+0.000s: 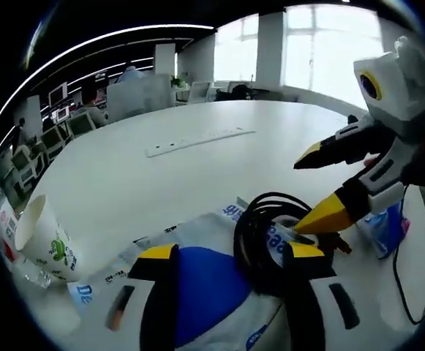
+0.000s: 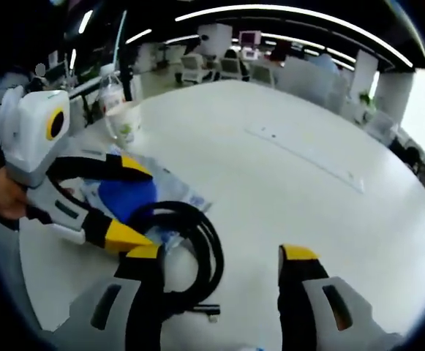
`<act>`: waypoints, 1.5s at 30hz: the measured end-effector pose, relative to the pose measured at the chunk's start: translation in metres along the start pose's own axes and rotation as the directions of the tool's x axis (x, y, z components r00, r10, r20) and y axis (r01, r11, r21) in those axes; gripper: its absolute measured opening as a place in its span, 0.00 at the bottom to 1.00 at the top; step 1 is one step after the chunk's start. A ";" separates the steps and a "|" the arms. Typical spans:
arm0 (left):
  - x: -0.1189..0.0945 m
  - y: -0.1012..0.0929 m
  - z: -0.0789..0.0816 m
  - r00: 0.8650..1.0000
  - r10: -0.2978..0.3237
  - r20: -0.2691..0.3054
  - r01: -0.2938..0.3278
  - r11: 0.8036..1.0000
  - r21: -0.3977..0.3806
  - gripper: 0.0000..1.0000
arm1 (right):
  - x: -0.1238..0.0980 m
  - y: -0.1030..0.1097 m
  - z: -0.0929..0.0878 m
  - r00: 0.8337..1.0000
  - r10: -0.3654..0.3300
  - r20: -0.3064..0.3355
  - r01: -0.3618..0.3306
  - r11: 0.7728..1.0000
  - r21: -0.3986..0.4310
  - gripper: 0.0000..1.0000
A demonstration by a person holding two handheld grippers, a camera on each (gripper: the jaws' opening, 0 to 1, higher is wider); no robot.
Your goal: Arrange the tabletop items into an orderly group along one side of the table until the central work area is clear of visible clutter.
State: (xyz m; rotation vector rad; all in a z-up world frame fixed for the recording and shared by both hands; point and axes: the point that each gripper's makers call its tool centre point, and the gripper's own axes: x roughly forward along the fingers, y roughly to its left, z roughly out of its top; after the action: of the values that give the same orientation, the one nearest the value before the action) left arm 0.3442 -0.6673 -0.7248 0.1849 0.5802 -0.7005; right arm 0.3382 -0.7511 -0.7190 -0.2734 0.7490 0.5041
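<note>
A blue-and-white bag (image 1: 212, 292) lies between the spread jaws of the left claw (image 1: 230, 252), touching a black cable coil (image 1: 271, 234) just right of it. The right claw (image 1: 322, 190), jaws wide, reaches in over the coil. A paper cup (image 1: 47, 238) lies tipped far left of the left claw.

In the right gripper view the coil (image 2: 190, 241) sits just left of the right claw (image 2: 223, 256), on the table (image 2: 285, 183).
</note>
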 end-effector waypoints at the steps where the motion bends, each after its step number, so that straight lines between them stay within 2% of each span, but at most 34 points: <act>1: 0.000 -0.001 0.000 1.000 0.001 0.002 -0.001 1.000 0.015 0.54 | 0.001 0.001 0.000 1.000 0.002 0.001 -0.002 1.000 -0.006 0.55; 6: 0.001 -0.009 0.007 0.999 -0.017 0.036 0.014 0.996 0.084 0.48 | 0.003 0.004 0.001 1.000 0.004 0.010 -0.004 1.000 -0.006 0.46; 13: 0.005 -0.016 0.003 0.999 -0.035 0.018 0.032 0.990 0.135 0.42 | 0.005 0.001 0.002 1.000 -0.022 0.004 0.022 0.998 -0.053 0.35; 17: 0.006 -0.018 0.003 0.999 -0.043 0.019 0.040 0.989 0.145 0.38 | 0.007 0.002 0.000 1.000 -0.004 0.004 0.005 1.000 -0.031 0.35; 22: 0.007 -0.025 0.004 0.998 -0.065 0.021 0.060 0.983 0.176 0.27 | 0.009 0.004 -0.005 1.000 0.004 -0.013 -0.005 0.999 -0.043 0.35; 34: 0.009 -0.025 0.003 0.999 -0.050 0.010 0.048 0.982 0.183 0.22 | 0.012 0.010 -0.012 0.999 0.011 -0.045 -0.015 0.997 -0.082 0.23; 39: 0.009 -0.026 0.002 0.999 -0.046 0.010 0.043 0.979 0.198 0.20 | 0.013 0.013 -0.016 0.998 0.012 -0.060 -0.018 0.996 -0.090 0.16; 45: 0.009 -0.027 0.003 0.999 -0.039 0.010 0.035 0.971 0.235 0.18 | 0.013 0.013 -0.022 0.997 0.005 -0.073 -0.011 0.997 -0.080 0.13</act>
State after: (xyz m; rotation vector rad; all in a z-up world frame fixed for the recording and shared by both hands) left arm 0.3328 -0.6939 -0.7267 0.3896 0.4869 -0.8059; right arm 0.3269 -0.7449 -0.7444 -0.3649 0.8016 0.5346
